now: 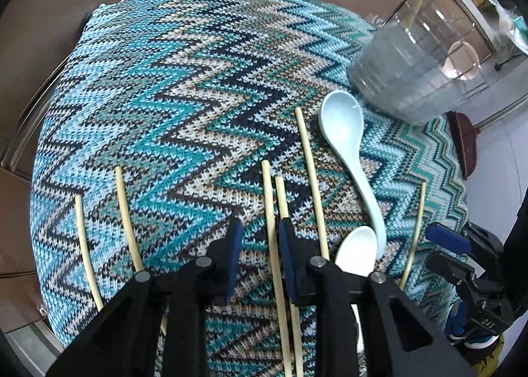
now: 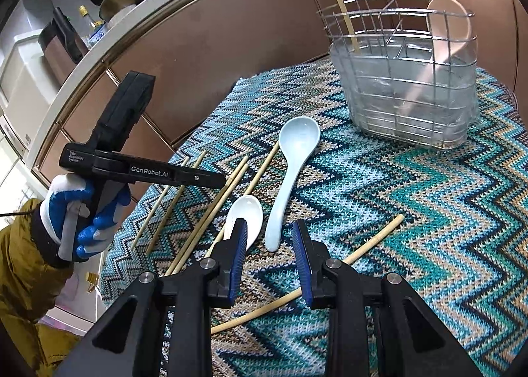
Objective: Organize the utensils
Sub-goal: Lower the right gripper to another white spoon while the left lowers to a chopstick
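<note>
**Chopsticks and spoons beside the wire caddy**

On the zigzag cloth (image 2: 412, 198), near the wire caddy (image 2: 406, 80), we see the pale blue spoon (image 2: 290, 172), with the white spoon (image 2: 246, 217) further from the caddy, at the blue spoon's handle end. We hold the left gripper (image 1: 258, 238) with a chopstick (image 1: 270, 212) between its narrowly parted jaws; we cannot tell whether they press it. Our right gripper (image 2: 270, 245) hovers parted, gripping nothing, over another chopstick (image 2: 369, 241).
</note>
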The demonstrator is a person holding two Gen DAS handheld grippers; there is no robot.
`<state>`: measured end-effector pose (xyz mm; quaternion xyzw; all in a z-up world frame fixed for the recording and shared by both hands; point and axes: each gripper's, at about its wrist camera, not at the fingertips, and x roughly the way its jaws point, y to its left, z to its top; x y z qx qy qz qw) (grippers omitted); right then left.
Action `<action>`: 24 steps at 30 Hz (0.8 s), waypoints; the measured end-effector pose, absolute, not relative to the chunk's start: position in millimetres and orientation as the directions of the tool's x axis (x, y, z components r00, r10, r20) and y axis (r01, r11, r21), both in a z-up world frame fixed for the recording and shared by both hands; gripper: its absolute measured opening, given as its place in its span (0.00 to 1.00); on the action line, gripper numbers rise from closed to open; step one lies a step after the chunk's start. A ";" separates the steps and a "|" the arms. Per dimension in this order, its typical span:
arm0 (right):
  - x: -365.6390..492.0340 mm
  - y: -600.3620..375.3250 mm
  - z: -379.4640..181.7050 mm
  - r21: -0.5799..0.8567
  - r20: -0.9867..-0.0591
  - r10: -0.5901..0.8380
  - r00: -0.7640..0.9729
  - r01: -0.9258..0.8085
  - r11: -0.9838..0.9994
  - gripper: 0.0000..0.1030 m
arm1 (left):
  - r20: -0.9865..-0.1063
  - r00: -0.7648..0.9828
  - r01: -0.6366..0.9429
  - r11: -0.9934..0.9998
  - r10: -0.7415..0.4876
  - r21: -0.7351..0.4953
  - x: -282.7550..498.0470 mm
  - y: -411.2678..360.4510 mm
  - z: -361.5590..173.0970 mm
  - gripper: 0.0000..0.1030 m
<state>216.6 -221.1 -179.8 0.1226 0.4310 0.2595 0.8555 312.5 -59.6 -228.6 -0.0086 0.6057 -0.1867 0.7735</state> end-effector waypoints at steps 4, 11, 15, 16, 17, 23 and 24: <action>225.2 -215.9 -185.2 0.422 -0.692 0.552 0.465 -0.360 0.832 0.29 | -0.939 0.187 0.286 0.931 -0.288 -0.228 316.6 -62.4 -232.3 0.20; 241.3 -196.2 -181.0 0.384 -0.719 0.569 0.399 -0.455 0.803 0.29 | -0.945 0.164 0.297 0.928 -0.282 -0.226 327.5 -66.8 -234.3 0.20; 250.4 -181.4 -183.9 0.351 -0.749 0.562 0.351 -0.509 0.786 0.29 | -0.950 0.150 0.328 0.921 -0.272 -0.212 333.9 -73.1 -234.3 0.19; 252.6 -177.8 -184.9 0.341 -0.758 0.557 0.338 -0.522 0.782 0.29 | -0.951 0.149 0.333 0.920 -0.270 -0.209 334.5 -78.4 -235.5 0.18; 255.3 -173.5 -186.1 0.329 -0.769 0.550 0.325 -0.537 0.777 0.29 | -0.952 0.148 0.338 0.918 -0.268 -0.206 334.1 -79.3 -236.1 0.17; 268.0 -159.4 -189.8 0.294 -0.801 0.533 0.273 -0.596 0.747 0.29 | -0.950 0.127 0.345 0.910 -0.286 -0.228 341.8 -77.7 -237.2 0.14; 270.8 -158.0 -189.6 0.295 -0.803 0.535 0.263 -0.604 0.740 0.29 | -0.950 0.124 0.344 0.910 -0.288 -0.231 343.4 -77.9 -237.5 0.13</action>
